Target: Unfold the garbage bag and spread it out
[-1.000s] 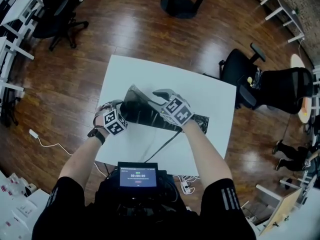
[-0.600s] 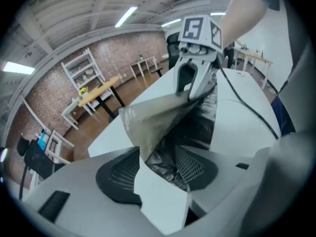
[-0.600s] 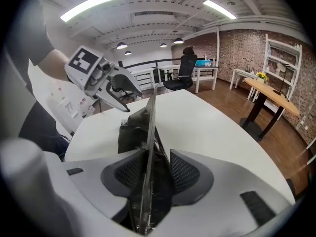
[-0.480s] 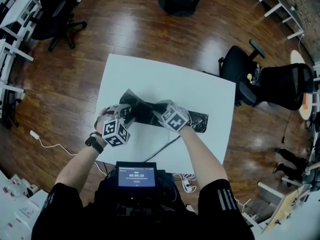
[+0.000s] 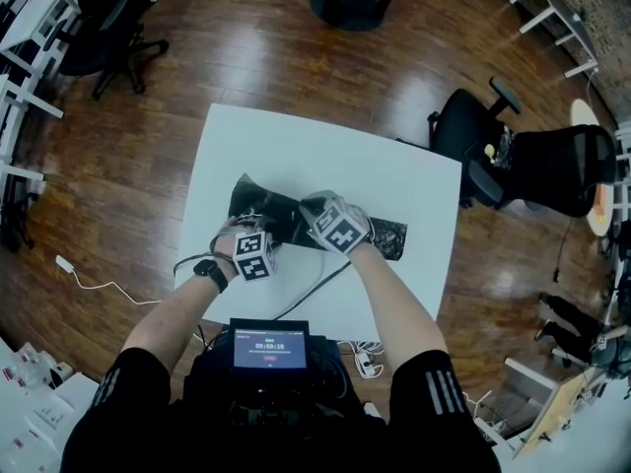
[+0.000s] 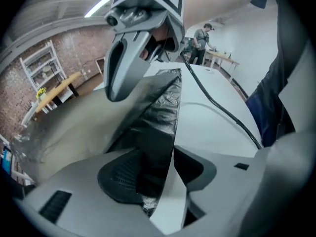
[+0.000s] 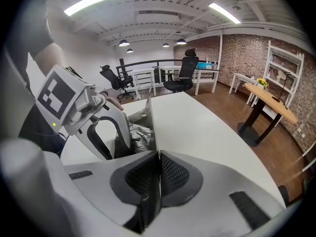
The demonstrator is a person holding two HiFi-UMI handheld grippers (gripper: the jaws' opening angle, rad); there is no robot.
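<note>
Head view: both bare forearms reach up from 6 o'clock over the white square table (image 5: 325,146), the left slanting toward 1 o'clock and the right toward 11 o'clock, so that the hands meet near the table's middle. The left wrist carries a black wristwatch (image 5: 209,272). The black crinkled plastic garbage bag (image 5: 286,217) lies across the table centre as a long band, running from about 10 o'clock to 4 o'clock, partly folded and bunched. The left gripper (image 5: 245,233) meets the band near its 9 o'clock end; the right gripper (image 5: 308,207) meets it just beside, toward 3 o'clock. Left gripper view: the left gripper (image 6: 168,174) has its jaws pressed together on a fold of the bag (image 6: 160,112), which stretches away toward the right gripper (image 6: 129,53) at 12 o'clock. Right gripper view: the right gripper (image 7: 159,179) has its pads shut on a thin edge of film, the bag (image 7: 134,132) bunched beyond at 11 o'clock, beside the left gripper (image 7: 101,132). A thin black cable (image 5: 317,284) crosses the table toward 7 o'clock; it probably rests on the surface.
</note>
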